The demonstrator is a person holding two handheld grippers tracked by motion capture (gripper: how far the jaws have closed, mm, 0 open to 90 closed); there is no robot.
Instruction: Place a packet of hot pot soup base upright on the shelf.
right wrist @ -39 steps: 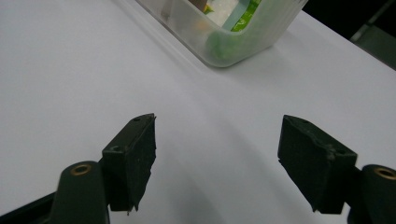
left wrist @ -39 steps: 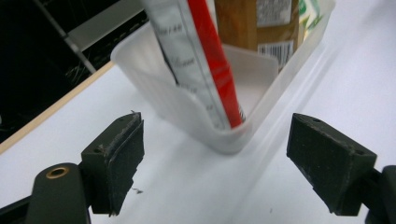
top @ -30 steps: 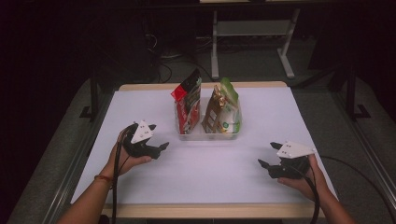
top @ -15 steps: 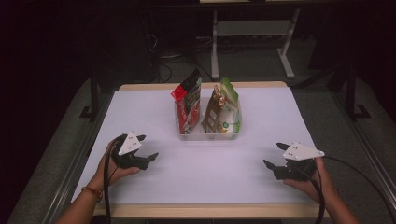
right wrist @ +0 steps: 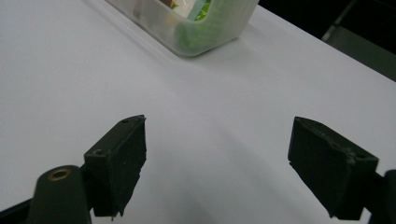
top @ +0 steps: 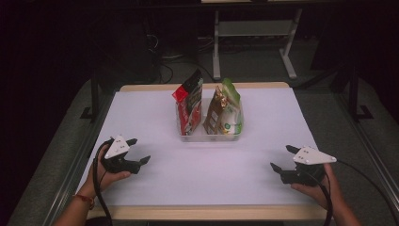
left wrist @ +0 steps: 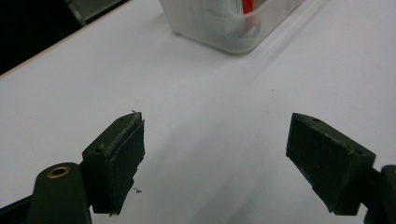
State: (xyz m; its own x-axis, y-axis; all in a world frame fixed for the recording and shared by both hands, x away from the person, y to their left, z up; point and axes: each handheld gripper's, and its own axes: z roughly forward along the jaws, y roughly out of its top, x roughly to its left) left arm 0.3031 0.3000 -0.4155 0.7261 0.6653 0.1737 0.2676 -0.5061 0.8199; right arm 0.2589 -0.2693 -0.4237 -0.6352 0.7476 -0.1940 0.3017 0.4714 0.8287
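Both of my hands have pulled back toward my side of the table (top: 155, 117) since a second ago: the left gripper (top: 138, 151) has slid away from the clear bin (top: 210, 136) and out to the near left, and the right gripper (top: 282, 159) has drifted a little toward the near right corner. The right jaws have just been opening wider with nothing between them, and the left jaws stand wide apart and empty too; in both gripper views I see only bare white tabletop between the black pads. The bin sits in the middle of the table, toward the far half, with the red snack bag (top: 189, 100) standing upright in its left part and the green and brown bag (top: 225, 109) upright in its right part, just beside each other. To me that reads as the packing being finished and my hands retreating to rest, rather than lining up another grab. For room, I have a broad open stretch of white surface between the two grippers and the bin, and nothing else lying on it. The left gripper is near the left edge and the right one near the front right edge, so I'd watch those sides and the trailing cables (top: 97, 175); inward, toward the bin, is free.
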